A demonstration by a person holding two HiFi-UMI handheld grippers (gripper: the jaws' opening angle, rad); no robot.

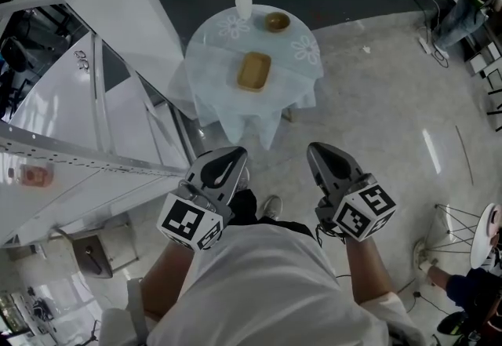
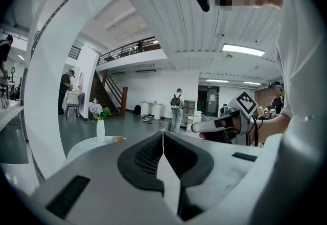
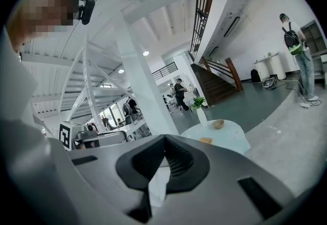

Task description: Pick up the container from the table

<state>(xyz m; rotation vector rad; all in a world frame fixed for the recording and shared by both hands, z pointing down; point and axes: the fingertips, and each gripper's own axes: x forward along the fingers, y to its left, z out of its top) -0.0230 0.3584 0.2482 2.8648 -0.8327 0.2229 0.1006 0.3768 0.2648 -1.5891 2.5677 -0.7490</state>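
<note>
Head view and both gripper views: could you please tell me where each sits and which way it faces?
Head view: on the person's head, facing steeply down at the table and container; torso, left gripper and right gripper show.
Left gripper view: on that gripper, facing along its shut jaws across the hall; right gripper shows at right.
Right gripper view: likewise, facing the table; left gripper shows at left.
Shared: all three show the table and vase.
</note>
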